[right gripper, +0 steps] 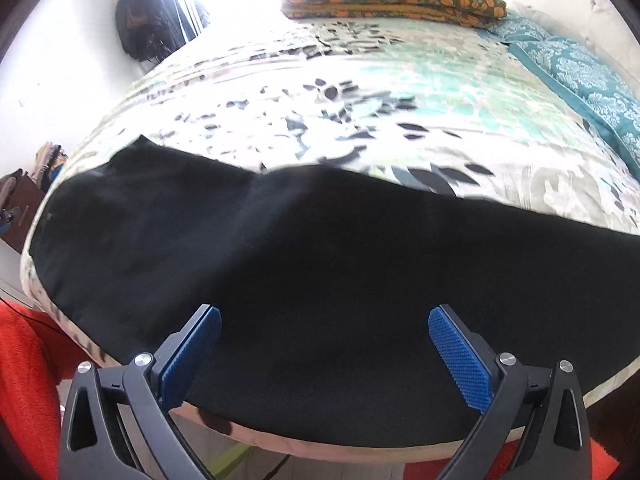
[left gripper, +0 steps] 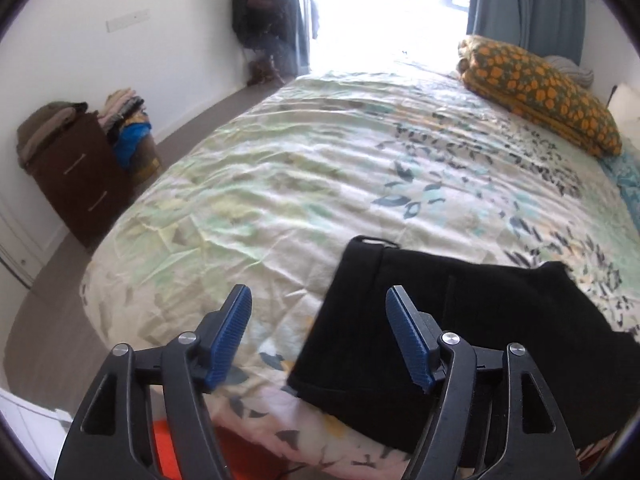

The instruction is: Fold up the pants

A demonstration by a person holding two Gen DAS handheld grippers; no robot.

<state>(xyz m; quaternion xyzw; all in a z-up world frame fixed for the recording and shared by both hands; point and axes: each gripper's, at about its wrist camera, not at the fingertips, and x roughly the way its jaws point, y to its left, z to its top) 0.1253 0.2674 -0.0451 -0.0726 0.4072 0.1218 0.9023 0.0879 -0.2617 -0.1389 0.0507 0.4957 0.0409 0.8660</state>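
Observation:
Black pants lie flat along the near edge of the bed, waistband end to the left. My left gripper is open and empty, hovering over the waistband's left edge. In the right wrist view the pants stretch across the whole width of the bed's near side. My right gripper is open and empty, just above the pants near the bed edge.
A folded orange-patterned blanket lies at the far right of the bed, with a teal pillow beside it. A brown drawer unit piled with clothes stands by the left wall. A red rug lies on the floor below.

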